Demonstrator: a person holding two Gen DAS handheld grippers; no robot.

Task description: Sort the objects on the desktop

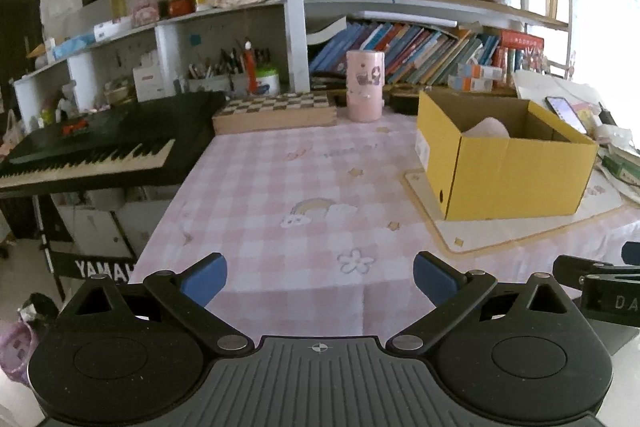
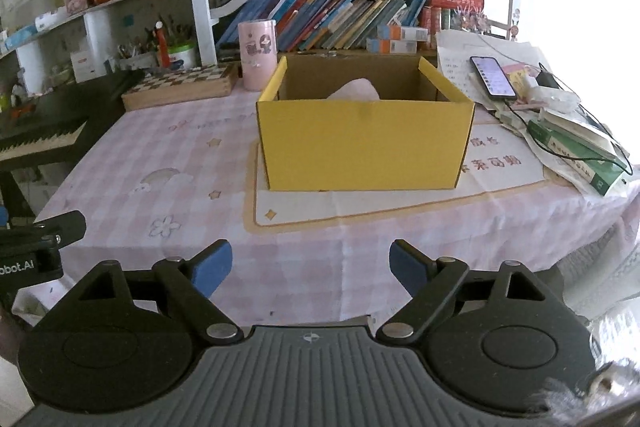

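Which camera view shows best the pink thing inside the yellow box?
The right wrist view. It faces the yellow box straight on, so the pink thing rises clearly above the front wall, in the middle. The left wrist view sees the box from its corner, and only a small pale part shows over the rim.

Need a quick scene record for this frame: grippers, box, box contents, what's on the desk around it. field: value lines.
left gripper: open, nothing between the jaws
right gripper: open, nothing between the jaws
yellow box: open top, standing on a cream mat
box contents: one pale pink item, partly hidden; cannot tell what it is
pink cup: upright, behind the box toward its left
chessboard case: left of the cup, flat on the tablecloth
phone: screen lit, on papers right of the box
keyboard: off the desk's left edge
tablecloth: pink check
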